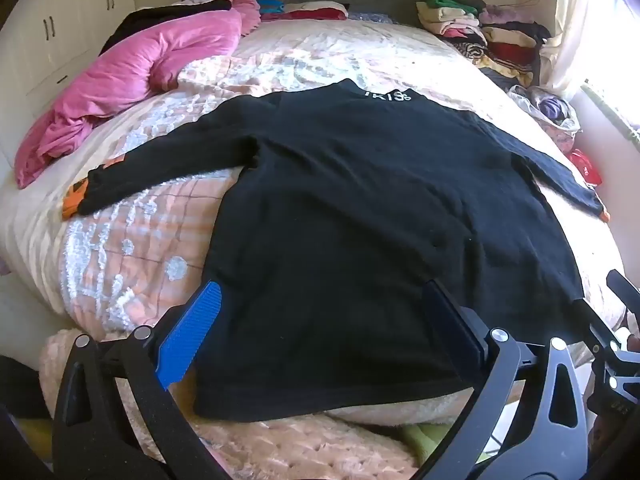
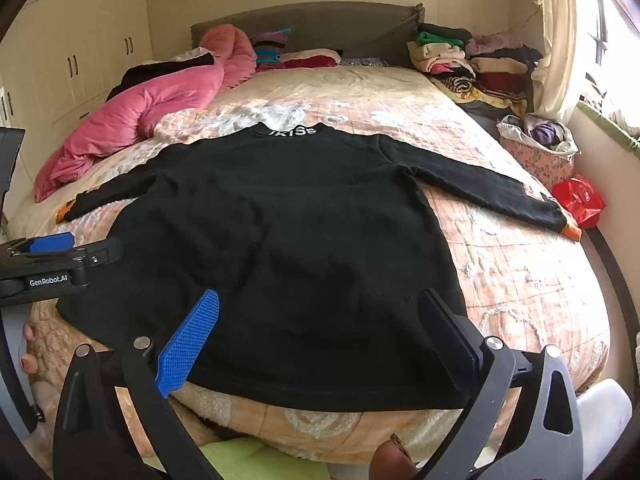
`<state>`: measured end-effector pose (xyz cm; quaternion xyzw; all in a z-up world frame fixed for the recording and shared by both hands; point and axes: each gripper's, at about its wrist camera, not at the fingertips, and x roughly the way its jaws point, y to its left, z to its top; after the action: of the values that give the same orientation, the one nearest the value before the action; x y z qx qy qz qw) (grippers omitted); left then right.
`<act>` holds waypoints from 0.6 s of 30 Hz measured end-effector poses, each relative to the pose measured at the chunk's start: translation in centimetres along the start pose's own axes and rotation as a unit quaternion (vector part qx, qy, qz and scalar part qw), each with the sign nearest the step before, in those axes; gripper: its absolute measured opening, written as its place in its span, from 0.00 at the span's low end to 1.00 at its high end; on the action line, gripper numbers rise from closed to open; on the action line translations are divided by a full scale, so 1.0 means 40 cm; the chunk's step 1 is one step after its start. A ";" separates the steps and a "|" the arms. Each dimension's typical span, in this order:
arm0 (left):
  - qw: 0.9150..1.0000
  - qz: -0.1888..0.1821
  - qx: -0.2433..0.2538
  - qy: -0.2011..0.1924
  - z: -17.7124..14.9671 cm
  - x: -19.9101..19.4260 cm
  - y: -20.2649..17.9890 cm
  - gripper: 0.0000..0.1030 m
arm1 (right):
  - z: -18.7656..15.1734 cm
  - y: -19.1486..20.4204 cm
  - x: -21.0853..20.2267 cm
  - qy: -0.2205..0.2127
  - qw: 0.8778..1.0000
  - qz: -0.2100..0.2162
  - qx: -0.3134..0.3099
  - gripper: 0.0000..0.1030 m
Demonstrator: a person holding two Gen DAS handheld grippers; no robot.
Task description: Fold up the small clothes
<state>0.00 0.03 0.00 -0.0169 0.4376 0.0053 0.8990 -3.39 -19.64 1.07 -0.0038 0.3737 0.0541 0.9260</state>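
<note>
The black long-sleeved top (image 1: 360,208) lies spread flat on the bed (image 1: 320,52), its hem at the foot edge nearest the cameras and its collar, with white lettering, pointing toward the headboard (image 2: 312,20); its long axis runs from the foot of the bed to the head. Both sleeves reach out sideways toward the left and right edges of the bed, each ending in an orange cuff. The cloth is dark and plain, mostly smooth with a few shallow creases near the left armpit. The left gripper (image 1: 320,320) hangs over the hem with its fingers (image 1: 192,332) spread fully apart and released, holding nothing; whether the tips touch the cloth cannot be told. The right gripper (image 2: 320,332) hangs likewise over the hem toward the right side, fingers (image 2: 188,344) wide apart and empty; in its view the left gripper shows at the left edge over the bed's near left corner. The bed carries a peach and white patterned cover. A pink quilt (image 1: 132,80) is bunched along the left edge, stacks of folded clothes (image 2: 472,60) sit at the far right corner by the headboard, and a basket (image 2: 540,148) and a red bag (image 2: 580,200) are just beside the right edge.
</note>
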 end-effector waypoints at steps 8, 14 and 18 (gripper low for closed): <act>1.000 0.004 0.005 -0.005 -0.013 -0.003 -0.023 0.92 | 0.005 -0.007 0.006 0.003 1.000 0.004 0.012 0.96; 1.000 0.002 0.009 -0.004 -0.013 -0.007 -0.033 0.92 | -0.005 0.006 0.005 -0.002 1.000 0.001 -0.007 0.96; 1.000 -0.003 0.010 -0.002 -0.007 -0.003 -0.018 0.92 | 0.001 0.026 -0.003 -0.003 1.000 -0.002 -0.011 0.96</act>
<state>-0.28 -0.71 -0.03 -0.0091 0.4360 -0.0014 0.8999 -3.57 -18.61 1.22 -0.0143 0.3699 0.0566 0.9272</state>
